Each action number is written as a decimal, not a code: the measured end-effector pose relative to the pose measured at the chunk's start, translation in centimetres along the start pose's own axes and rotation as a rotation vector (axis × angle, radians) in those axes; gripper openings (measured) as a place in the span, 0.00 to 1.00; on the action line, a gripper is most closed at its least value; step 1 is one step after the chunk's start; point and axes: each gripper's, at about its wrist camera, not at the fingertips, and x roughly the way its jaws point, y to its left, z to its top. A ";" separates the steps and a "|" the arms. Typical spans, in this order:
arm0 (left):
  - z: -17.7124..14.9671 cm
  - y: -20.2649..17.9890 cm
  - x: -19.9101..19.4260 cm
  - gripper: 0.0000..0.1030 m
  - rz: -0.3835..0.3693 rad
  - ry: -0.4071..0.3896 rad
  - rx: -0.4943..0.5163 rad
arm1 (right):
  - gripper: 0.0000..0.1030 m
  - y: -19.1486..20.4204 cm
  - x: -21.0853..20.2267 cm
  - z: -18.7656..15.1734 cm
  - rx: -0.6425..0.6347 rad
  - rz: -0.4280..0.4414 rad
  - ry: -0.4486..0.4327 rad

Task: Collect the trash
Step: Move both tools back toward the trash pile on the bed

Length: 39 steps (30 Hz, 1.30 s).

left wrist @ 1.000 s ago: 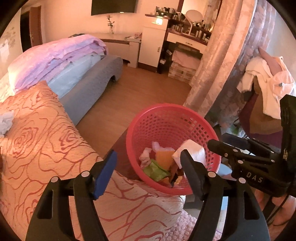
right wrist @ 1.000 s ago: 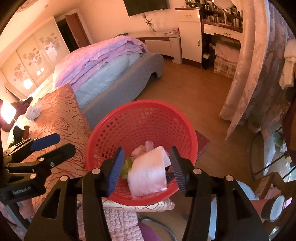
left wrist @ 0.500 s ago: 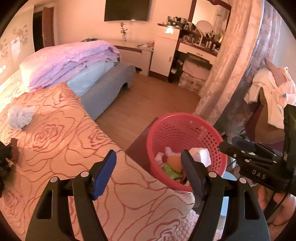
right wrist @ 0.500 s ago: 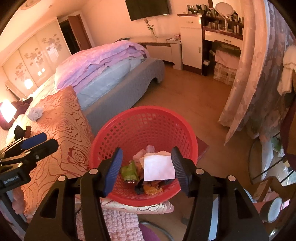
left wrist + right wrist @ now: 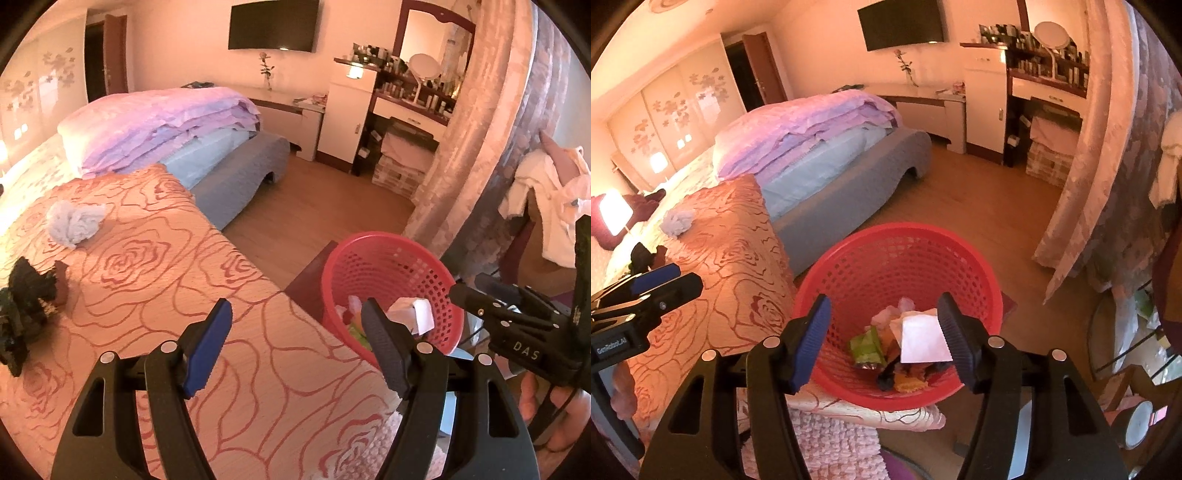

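Right gripper fingers opening, empty, over red basket; left gripper fingers apart, should head for the crumpled tissue, upper left on bed.

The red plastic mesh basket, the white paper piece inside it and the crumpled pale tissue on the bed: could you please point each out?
Red plastic mesh basket (image 5: 897,266): right wrist view, inner far wall.
White paper piece (image 5: 923,339): right wrist view, flat centre.
Crumpled pale tissue (image 5: 74,223): left wrist view, middle of wad.

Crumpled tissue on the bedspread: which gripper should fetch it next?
Left. The left gripper is open over the bedspread, nearer the crumpled tissue; the right gripper, jaws opening, hangs above the red basket.
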 end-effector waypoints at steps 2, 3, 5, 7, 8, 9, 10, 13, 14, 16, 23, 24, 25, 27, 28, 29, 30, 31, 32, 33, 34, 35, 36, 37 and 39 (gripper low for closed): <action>-0.3 0.6 -0.6 0.68 0.016 -0.006 -0.010 | 0.57 0.5 -0.2 0.0 -0.011 0.006 -0.009; -0.4 0.9 -0.7 0.68 0.023 -0.009 -0.015 | 0.57 0.7 -0.3 0.0 -0.015 0.009 -0.011; -0.7 2.0 -1.4 0.68 0.045 -0.018 -0.032 | 0.57 1.4 -0.5 -0.1 -0.026 0.017 -0.017; -0.9 3.0 -2.0 0.68 0.066 -0.025 -0.048 | 0.57 1.9 -0.7 -0.2 -0.037 0.027 -0.023; -1.0 3.7 -2.4 0.68 0.078 -0.029 -0.060 | 0.57 2.4 -0.9 -0.2 -0.046 0.033 -0.027; -1.1 4.2 -2.7 0.68 0.085 -0.033 -0.069 | 0.57 2.7 -1.0 -0.2 -0.053 0.037 -0.030; -1.3 4.8 -3.1 0.68 0.094 -0.037 -0.082 | 0.57 3.1 -1.1 -0.2 -0.061 0.041 -0.034; -1.7 6.6 -4.1 0.68 0.118 -0.050 -0.119 | 0.59 4.8 -1.4 -0.2 -0.085 0.056 -0.041; -1.9 7.2 -4.5 0.69 0.127 -0.054 -0.132 | 0.60 5.2 -1.5 -0.2 -0.092 0.062 -0.043; -2.3 8.2 -5.1 0.68 0.145 -0.061 -0.151 | 0.62 6.4 -1.7 -0.2 -0.106 0.073 -0.050; -3.9 12.7 -7.3 0.69 0.224 -0.069 -0.241 | 0.62 10.0 -1.7 -0.1 -0.127 0.139 -0.054; -4.1 13.3 -7.6 0.69 0.233 -0.070 -0.251 | 0.63 10.4 -1.7 -0.2 -0.128 0.148 -0.054; -4.5 14.1 -8.0 0.69 0.248 -0.072 -0.266 | 0.63 11.0 -1.7 -0.2 -0.131 0.160 -0.054; -5.2 15.8 -8.9 0.69 0.281 -0.076 -0.298 | 0.64 11.9 -1.7 -0.2 -0.136 0.180 -0.054; -5.4 16.3 -9.1 0.69 0.295 -0.077 -0.310 | 0.64 12.2 -1.7 -0.2 -0.139 0.189 -0.053; -5.7 17.0 -9.4 0.69 0.309 -0.077 -0.325 | 0.64 12.5 -1.6 -0.3 -0.143 0.197 -0.052; -6.0 17.9 -9.7 0.69 0.324 -0.077 -0.344 | 0.64 12.9 -1.6 -0.4 -0.151 0.204 -0.050; -6.3 18.8 -10.0 0.69 0.341 -0.076 -0.364 | 0.64 13.1 -1.6 -0.6 -0.157 0.207 -0.049; -6.6 19.7 -10.1 0.69 0.359 -0.074 -0.383 | 0.64 13.2 -1.6 -0.7 -0.162 0.209 -0.047; -6.8 20.6 -10.2 0.69 0.375 -0.072 -0.398 | 0.64 13.3 -1.5 -0.9 -0.166 0.211 -0.044; -6.9 21.0 -10.3 0.69 0.384 -0.071 -0.408 | 0.64 13.2 -1.5 -1.0 -0.166 0.211 -0.042; -7.0 21.7 -10.3 0.69 0.394 -0.071 -0.422 | 0.64 13.1 -1.4 -1.1 -0.164 0.210 -0.039; -7.0 22.2 -10.3 0.69 0.403 -0.070 -0.431 | 0.64 12.9 -1.3 -1.1 -0.160 0.208 -0.036; -6.9 22.6 -10.3 0.69 0.409 -0.070 -0.436 | 0.64 12.8 -1.1 -1.0 -0.154 0.204 -0.034; -6.7 23.3 -10.1 0.69 0.421 -0.072 -0.441 | 0.64 12.4 -0.9 -1.0 -0.141 0.199 -0.030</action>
